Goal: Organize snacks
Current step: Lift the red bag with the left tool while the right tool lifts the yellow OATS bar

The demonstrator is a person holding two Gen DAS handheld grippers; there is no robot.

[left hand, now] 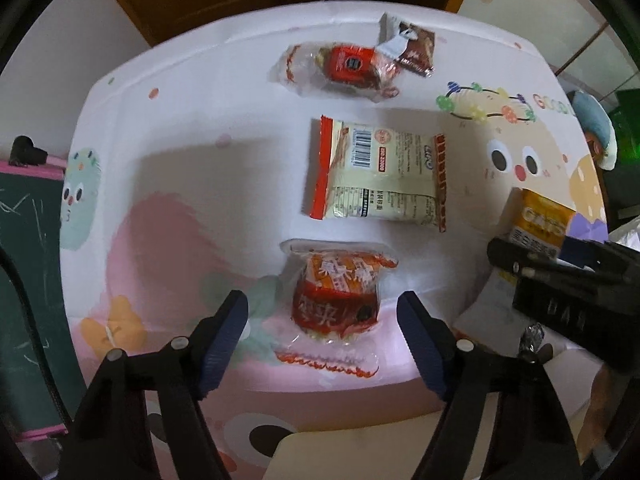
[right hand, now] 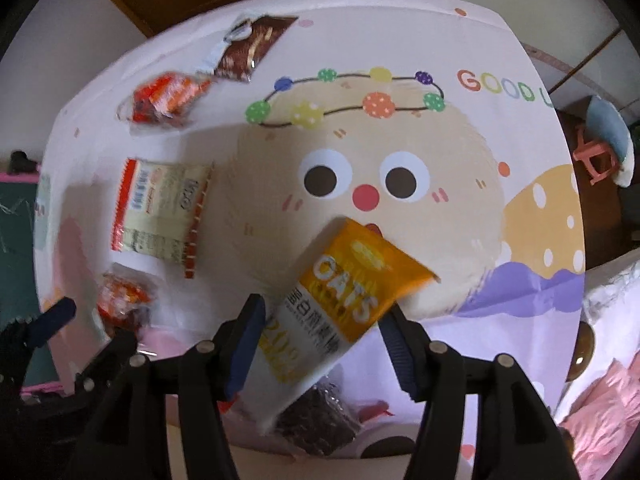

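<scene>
Snack packet [left hand: 335,300], red and orange, lies near the desk's [left hand: 180,184] front edge, long axis between my left hand-held gripper's [left hand: 323,332] parted jaws, untouched; the right holds an oats pouch [right hand: 344,300].

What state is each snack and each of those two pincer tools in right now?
Left gripper: open, jaws on either side of the red-orange snack, not pressing on it.
Red-orange snack: lying flat, sealed.
Right gripper: around the oats packet; grip unclear.
Oats packet: tilted between the right jaws.
Cream packet: flat, barcode side up.
Red wrapped snack: flat, sealed.
Brown packet: overlapping the red wrapped snack.
</scene>
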